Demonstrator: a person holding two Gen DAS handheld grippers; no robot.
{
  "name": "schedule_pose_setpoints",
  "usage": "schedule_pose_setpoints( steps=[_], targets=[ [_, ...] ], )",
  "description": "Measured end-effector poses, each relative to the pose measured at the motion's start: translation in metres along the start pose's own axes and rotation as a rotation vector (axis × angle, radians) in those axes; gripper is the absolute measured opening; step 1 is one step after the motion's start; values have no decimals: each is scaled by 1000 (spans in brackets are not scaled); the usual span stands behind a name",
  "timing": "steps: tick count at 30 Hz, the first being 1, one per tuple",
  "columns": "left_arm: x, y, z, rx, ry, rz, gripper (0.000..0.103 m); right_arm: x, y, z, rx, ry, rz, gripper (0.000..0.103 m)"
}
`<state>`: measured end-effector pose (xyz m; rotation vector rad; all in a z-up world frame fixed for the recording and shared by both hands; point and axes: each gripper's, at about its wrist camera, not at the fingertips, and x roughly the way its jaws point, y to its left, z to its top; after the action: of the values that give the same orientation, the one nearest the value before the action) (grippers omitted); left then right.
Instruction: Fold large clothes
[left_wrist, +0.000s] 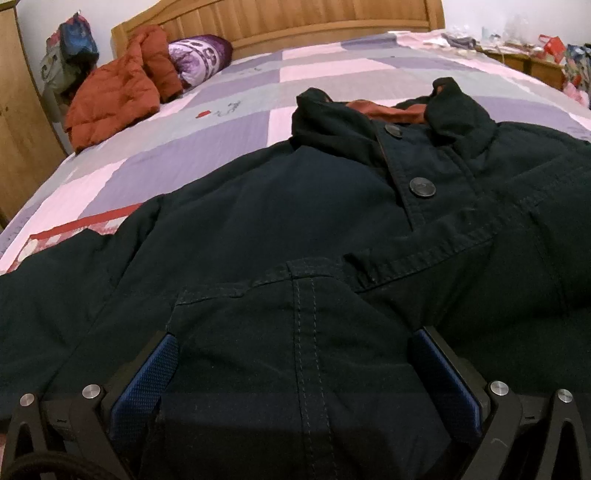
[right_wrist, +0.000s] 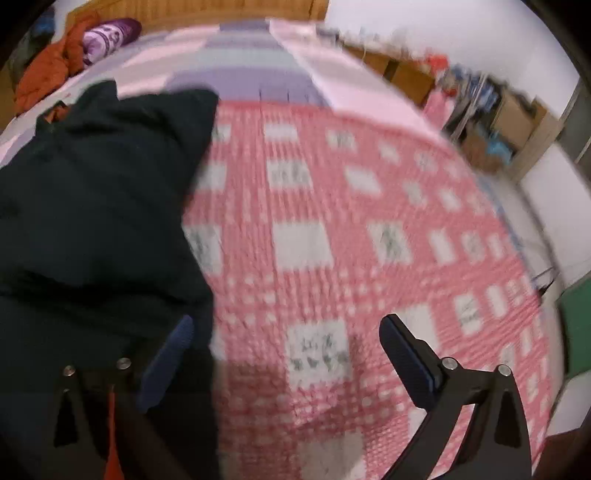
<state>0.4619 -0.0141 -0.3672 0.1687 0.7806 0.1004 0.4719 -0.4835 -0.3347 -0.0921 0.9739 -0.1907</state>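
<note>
A large dark navy jacket (left_wrist: 258, 221) with round buttons and an orange collar lining lies spread on the bed, collar pointing to the headboard. A sleeve cuff (left_wrist: 295, 332) of it lies folded over the jacket's front, between the blue pads of my left gripper (left_wrist: 295, 354); the jaws stand wide, so it looks open around the cuff. In the blurred right wrist view the jacket (right_wrist: 92, 206) fills the left side. My right gripper (right_wrist: 288, 343) is open and empty above the red-and-white checked quilt (right_wrist: 351, 240), its left finger at the jacket's edge.
The bed carries a purple, grey and pink patchwork cover (left_wrist: 229, 122). An orange puffer jacket (left_wrist: 118, 88) and a purple patterned pillow (left_wrist: 199, 55) lie by the wooden headboard (left_wrist: 295, 18). A wardrobe (left_wrist: 18, 110) stands left; cluttered shelves (right_wrist: 491, 110) stand right.
</note>
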Motion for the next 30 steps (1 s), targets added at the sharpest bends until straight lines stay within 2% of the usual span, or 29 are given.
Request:
schedule_pose_setpoints(
  steps=[3, 6, 8, 9, 11, 15, 18, 20, 22, 23, 25, 26, 27, 28, 29, 30],
  targets=[
    [1, 2, 1, 1, -1, 1, 103, -11, 24, 38, 20, -129, 47, 101],
    [1, 1, 1, 1, 0, 1, 103, 5, 36, 73, 99, -141, 111, 101],
    [1, 2, 1, 1, -1, -4, 103, 31, 48, 70, 64, -25, 98, 101],
    [0, 2, 0, 1, -6, -10, 103, 51, 50, 47, 40, 84, 126, 101],
    [-1, 3, 0, 2, -12, -22, 103, 46, 31, 17, 154, 101, 189, 100],
    [-1, 4, 0, 4, -14, -21, 103, 16, 32, -4, 72, 66, 126, 99],
    [0, 4, 0, -1, -9, -20, 103, -3, 43, 16, 35, -38, 30, 99],
    [0, 4, 0, 0, -11, -18, 103, -16, 52, 47, 65, -150, 73, 99],
    [0, 4, 0, 0, -10, -20, 103, -17, 73, 67, 57, -195, 157, 99],
    [0, 4, 0, 0, -10, -20, 103, -9, 93, 77, 18, -182, 222, 99],
    [-1, 4, 0, -1, -8, -21, 103, 5, 121, 84, -63, -147, 272, 99],
    [-1, 4, 0, -1, -9, -22, 103, 16, 135, 83, -139, -125, 259, 99],
    [-2, 5, -1, -3, -10, -29, 103, 31, 139, 77, -216, -105, 194, 99],
    [-1, 5, -1, -5, -12, -36, 103, 41, 132, 78, -211, -101, 180, 99],
    [-1, 6, -1, -8, -12, -42, 103, 48, 112, 75, -149, -100, 197, 98],
    [-1, 6, -1, -11, -11, -47, 103, 55, 84, 73, -61, -78, 153, 98]
  ],
)
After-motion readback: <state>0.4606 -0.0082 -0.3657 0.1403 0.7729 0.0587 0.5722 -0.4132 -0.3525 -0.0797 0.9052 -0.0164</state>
